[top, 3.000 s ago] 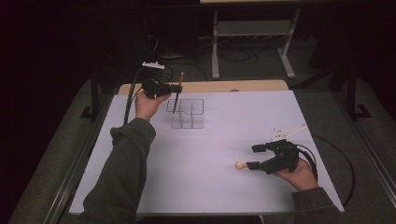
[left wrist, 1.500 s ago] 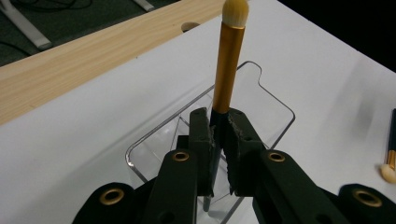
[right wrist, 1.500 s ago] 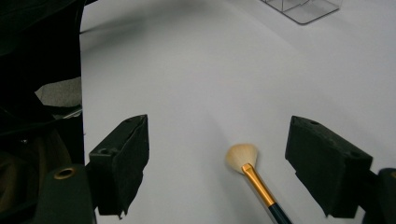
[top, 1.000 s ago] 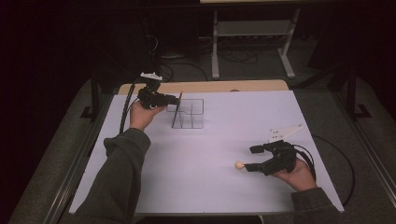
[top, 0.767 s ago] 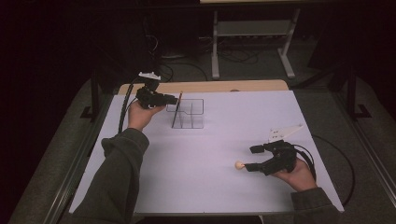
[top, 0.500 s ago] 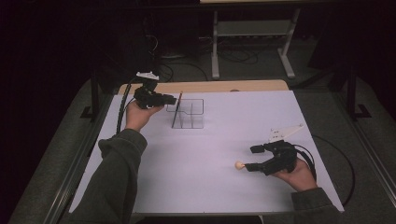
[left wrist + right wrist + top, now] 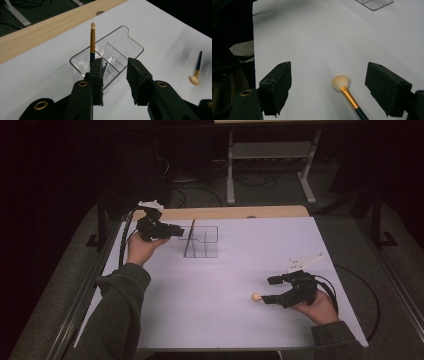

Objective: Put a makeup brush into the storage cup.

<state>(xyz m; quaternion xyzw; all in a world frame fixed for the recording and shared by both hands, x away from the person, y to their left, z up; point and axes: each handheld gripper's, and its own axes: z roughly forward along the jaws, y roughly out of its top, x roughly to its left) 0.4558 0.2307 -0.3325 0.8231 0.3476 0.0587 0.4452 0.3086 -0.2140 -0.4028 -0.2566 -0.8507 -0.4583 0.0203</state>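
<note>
A thin brush (image 7: 92, 40) stands tip-up in the clear organiser (image 7: 125, 45) near the table's (image 7: 240, 320) far-left corner; the left gripper (image 7: 115, 75), just beside it, has just been opening, nothing between its jaws; the right gripper (image 7: 328, 87) gapes wide around a fluffy brush (image 7: 344, 90) lying near the right edge.

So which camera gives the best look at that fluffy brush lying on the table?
The right gripper view: the fluffy brush lies close up between open jaws. The high view shows its pale tip; the left gripper view shows it small and distant.
</note>
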